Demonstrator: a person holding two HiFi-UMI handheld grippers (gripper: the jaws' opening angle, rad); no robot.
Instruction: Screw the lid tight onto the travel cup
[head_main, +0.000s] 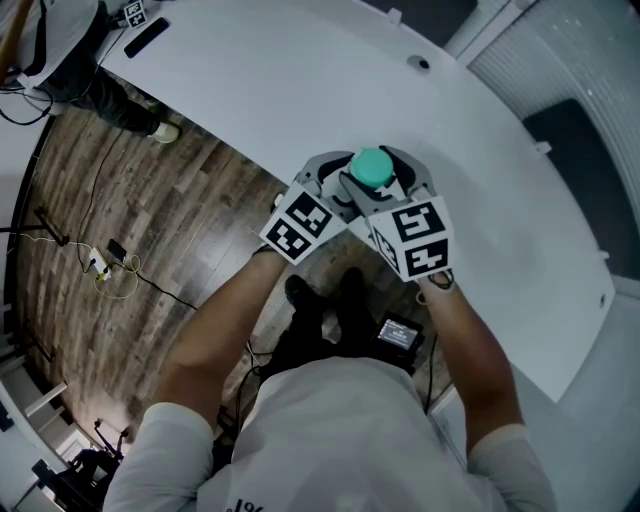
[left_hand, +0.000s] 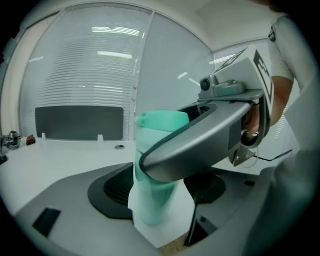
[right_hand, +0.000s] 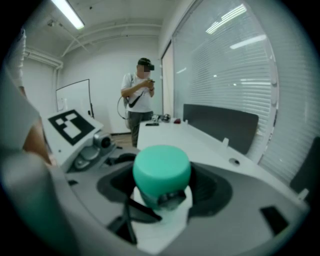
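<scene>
A teal travel cup with its teal lid (head_main: 373, 168) stands upright by the near edge of the white table (head_main: 300, 80). My left gripper (head_main: 338, 190) comes in from the left and is shut on the cup body (left_hand: 152, 200). From the right and above, my right gripper (head_main: 388, 188) is shut on the lid (right_hand: 161, 167), which fills the space between its dark pads. In the left gripper view the right gripper's grey body (left_hand: 200, 145) crosses in front of the cup and hides its middle. The left gripper's marker cube (right_hand: 75, 125) shows in the right gripper view.
The table edge runs right under the cup, with wooden floor and cables (head_main: 110, 265) below. A black flat object (head_main: 146, 37) lies at the table's far left. One person stands beyond the table's end (right_hand: 140, 95). Blinds and a dark panel (left_hand: 77, 122) back the table.
</scene>
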